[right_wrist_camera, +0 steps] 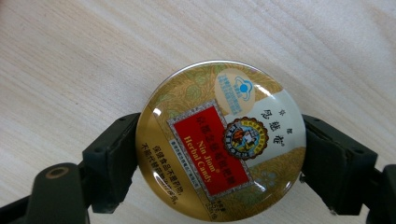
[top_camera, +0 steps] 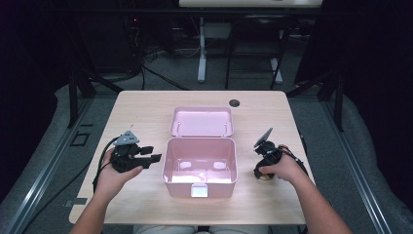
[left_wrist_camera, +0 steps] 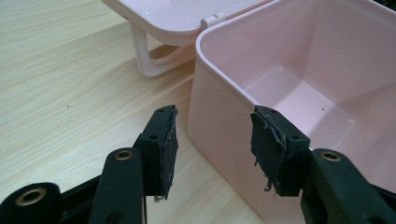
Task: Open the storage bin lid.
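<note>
An open pink plastic box stands in the middle of the table, its lid flipped back behind it. My left gripper is just left of the box. In the left gripper view this gripper is open, its jaws either side of the box's near corner without touching it. My right gripper is right of the box and points down at the table. It is shut on a round gold and red herbal candy tin, with a pad pressed on each side.
The light wooden table has a round cable hole at the back. The box's inside holds nothing. A white latch sits on the box's front wall. Desk legs and cables stand on the floor beyond the table.
</note>
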